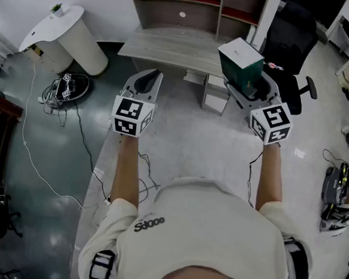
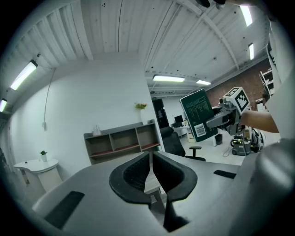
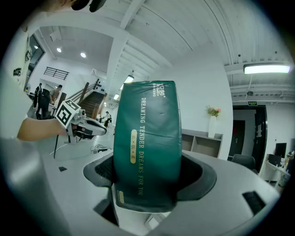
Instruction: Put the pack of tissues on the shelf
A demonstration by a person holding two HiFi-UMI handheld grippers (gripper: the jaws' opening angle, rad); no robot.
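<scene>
The pack of tissues (image 1: 241, 62) is dark green with a white top and stands upright between the jaws of my right gripper (image 1: 246, 82), which is shut on its sides. In the right gripper view the tissue pack (image 3: 147, 143) fills the centre and hides the fingertips of the right gripper (image 3: 147, 179). My left gripper (image 1: 147, 79) is held level to the left, shut and empty; its pads (image 2: 138, 173) meet in the left gripper view. The shelf (image 1: 191, 2), with brown open compartments, stands against the far wall ahead, and this shelf (image 2: 122, 142) looks bare in the left gripper view.
A wooden desk (image 1: 169, 48) stands between me and the shelf. A black office chair (image 1: 293, 40) is at its right. A white round stand (image 1: 71, 37) and a tangle of cables (image 1: 64, 91) lie to the left. Equipment sits on the floor at far right (image 1: 337, 191).
</scene>
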